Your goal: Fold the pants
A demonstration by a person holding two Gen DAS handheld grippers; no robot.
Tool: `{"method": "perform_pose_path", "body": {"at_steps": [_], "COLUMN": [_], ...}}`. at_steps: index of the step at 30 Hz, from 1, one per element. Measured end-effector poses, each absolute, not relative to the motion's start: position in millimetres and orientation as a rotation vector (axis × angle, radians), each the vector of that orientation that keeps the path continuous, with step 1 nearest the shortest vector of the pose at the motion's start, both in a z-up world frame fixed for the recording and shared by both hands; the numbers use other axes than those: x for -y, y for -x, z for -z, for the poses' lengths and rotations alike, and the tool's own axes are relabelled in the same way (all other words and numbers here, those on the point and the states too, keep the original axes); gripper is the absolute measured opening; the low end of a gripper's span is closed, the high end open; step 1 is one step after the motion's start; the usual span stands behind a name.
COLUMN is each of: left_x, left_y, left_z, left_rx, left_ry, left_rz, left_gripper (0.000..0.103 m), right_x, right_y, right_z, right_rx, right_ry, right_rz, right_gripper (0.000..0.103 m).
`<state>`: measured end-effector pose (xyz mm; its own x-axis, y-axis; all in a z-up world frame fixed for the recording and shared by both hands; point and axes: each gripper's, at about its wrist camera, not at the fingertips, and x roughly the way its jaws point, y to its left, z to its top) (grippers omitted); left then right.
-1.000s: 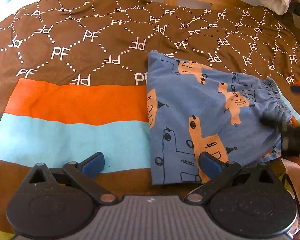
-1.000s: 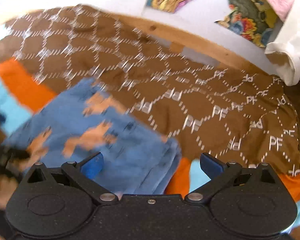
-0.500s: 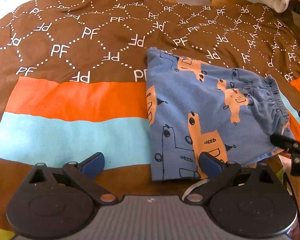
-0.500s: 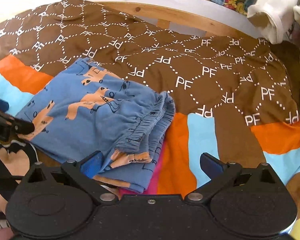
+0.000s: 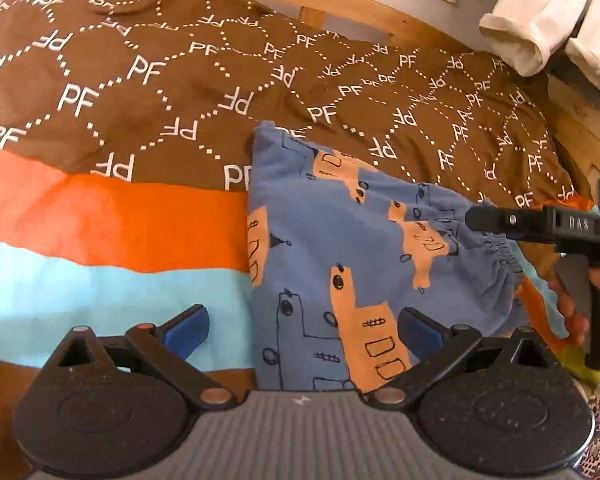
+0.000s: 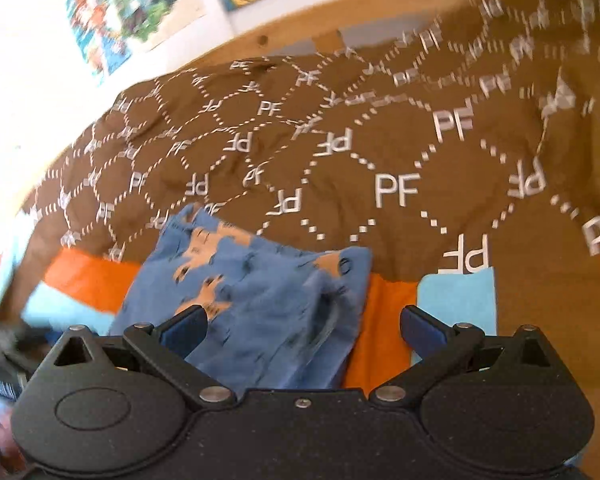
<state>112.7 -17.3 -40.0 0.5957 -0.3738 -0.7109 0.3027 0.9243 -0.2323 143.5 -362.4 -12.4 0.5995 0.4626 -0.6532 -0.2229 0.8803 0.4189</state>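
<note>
Folded blue pants (image 5: 352, 248) with orange animal prints lie on the brown patterned bedspread (image 5: 180, 80). My left gripper (image 5: 300, 326) is open over their near left corner, one pad over the bedspread, one over the pants. In the left wrist view my right gripper (image 5: 500, 220) reaches in from the right over the elastic waistband (image 5: 504, 264). In the right wrist view my right gripper (image 6: 300, 326) is open, the pants (image 6: 260, 292) under its left half. That view is blurred.
The bedspread has orange (image 5: 100, 216) and light blue (image 5: 80, 296) stripes to the left of the pants. A wooden bed frame (image 5: 340, 8) runs along the back. White fabric (image 5: 540, 12) hangs at the back right.
My right gripper has moved up and in over the waistband and turned toward the left. My left gripper has shifted slightly. The pants have not moved.
</note>
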Motion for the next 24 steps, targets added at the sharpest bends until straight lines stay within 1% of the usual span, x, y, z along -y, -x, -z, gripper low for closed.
{"method": "perform_pose_path", "body": {"at_steps": [5, 7, 10, 11, 12, 13, 14, 15, 16, 18, 20, 22, 23, 24], "left_x": [8, 5, 0, -4, -6, -10, -13, -15, -17, -17, -12, -6, -4, -3], "left_y": [-116, -120, -128, -132, -134, -136, -138, -139, -140, -141, -141, -139, -139, -138], "left_z": [41, 42, 47, 50, 52, 54, 55, 56, 57, 59, 59, 57, 56, 55], "left_rx": [-0.818, -0.813, -0.836, -0.853, -0.864, -0.875, -0.883, -0.888, -0.893, -0.899, -0.899, -0.899, -0.898, -0.898], "left_ry": [0.193, 0.249, 0.324, 0.357, 0.382, 0.403, 0.417, 0.432, 0.445, 0.449, 0.409, 0.349, 0.324, 0.303], "left_rz": [0.47, 0.5, 0.529, 0.524, 0.514, 0.5, 0.488, 0.482, 0.477, 0.464, 0.455, 0.44, 0.431, 0.424], "left_gripper": [0.102, 0.102, 0.095, 0.091, 0.083, 0.079, 0.074, 0.07, 0.068, 0.065, 0.061, 0.053, 0.048, 0.045], "right_x": [385, 389, 395, 398, 401, 403, 403, 404, 403, 406, 408, 406, 403, 399], "right_y": [-170, -175, -177, -178, -178, -178, -177, -176, -175, -172, -170, -167, -166, -165], "right_z": [27, 30, 31, 32, 32, 32, 32, 32, 33, 35, 37, 36, 34, 34], "right_rx": [-0.88, -0.89, -0.898, -0.898, -0.897, -0.899, -0.906, -0.913, -0.916, -0.912, -0.905, -0.902, -0.902, -0.902], "right_ry": [-0.515, -0.557, -0.593, -0.618, -0.634, -0.637, -0.625, -0.609, -0.596, -0.595, -0.607, -0.581, -0.555, -0.533], "right_rz": [-0.567, -0.617, -0.658, -0.662, -0.657, -0.638, -0.606, -0.574, -0.549, -0.507, -0.486, -0.472, -0.46, -0.45], "right_gripper": [0.102, 0.102, 0.102, 0.102, 0.097, 0.088, 0.083, 0.071, 0.06, 0.05, 0.049, 0.047, 0.047, 0.045]}}
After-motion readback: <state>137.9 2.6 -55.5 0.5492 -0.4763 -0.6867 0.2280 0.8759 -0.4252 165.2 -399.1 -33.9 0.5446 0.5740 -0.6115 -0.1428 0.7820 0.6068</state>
